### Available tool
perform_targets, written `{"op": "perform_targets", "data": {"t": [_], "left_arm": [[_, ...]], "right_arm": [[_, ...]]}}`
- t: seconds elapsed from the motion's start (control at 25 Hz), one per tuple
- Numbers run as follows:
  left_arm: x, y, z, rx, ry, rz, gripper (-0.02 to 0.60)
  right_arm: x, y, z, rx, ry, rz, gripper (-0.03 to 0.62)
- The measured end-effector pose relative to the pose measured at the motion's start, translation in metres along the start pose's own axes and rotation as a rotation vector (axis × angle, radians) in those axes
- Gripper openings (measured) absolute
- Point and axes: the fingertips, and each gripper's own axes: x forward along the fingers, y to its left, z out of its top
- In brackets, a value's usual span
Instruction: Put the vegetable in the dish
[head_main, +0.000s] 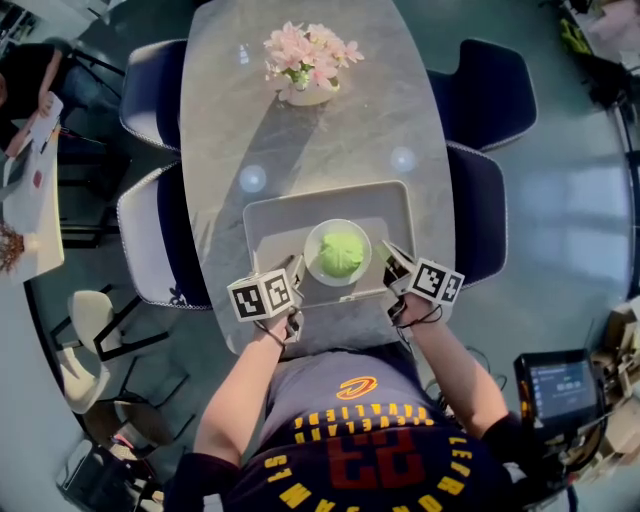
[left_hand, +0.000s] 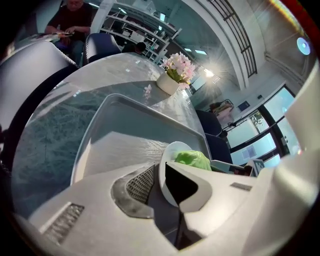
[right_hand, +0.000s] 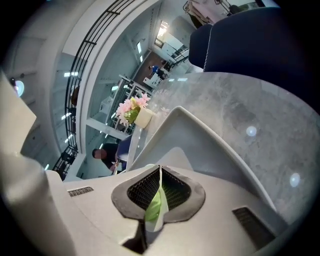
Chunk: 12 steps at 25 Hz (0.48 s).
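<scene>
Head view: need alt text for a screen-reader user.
Seen from above, the left tool and right tool clamp opposite sides of the rim of a white dish holding a green vegetable. The dish sits on a grey tray on a long stone-look table, with pink flowers at the far end and dark chairs alongside.

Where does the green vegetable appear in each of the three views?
Head view: the vegetable sits centre, in the white dish.
Left gripper view: vegetable lower middle, behind the dish rim.
Right gripper view: vegetable only a green sliver, bottom centre.
Shared landmark: the pink flowers.
</scene>
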Motion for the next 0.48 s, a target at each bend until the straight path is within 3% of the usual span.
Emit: {"op": "perform_targets", "data": {"t": [0.2, 0.32, 0.48], "left_arm": [[-0.019, -0.017, 0.002, 0.025, -0.047, -0.072, 0.062], [-0.030, -0.034, 0.002, 0.047, -0.069, -0.136, 0.001], [-0.046, -0.058, -0.001, 0.053, -0.099, -0.231, 0.000]], "right_arm": [[-0.011, 0.041, 0.008, -0.044, -0.010, 0.157, 0.017], [-0.016, 0.063, 0.004, -0.132, 0.011, 0.207, 0.015], [-0.024, 0.094, -0.010, -0.198, 0.038, 0.277, 0.015]]}}
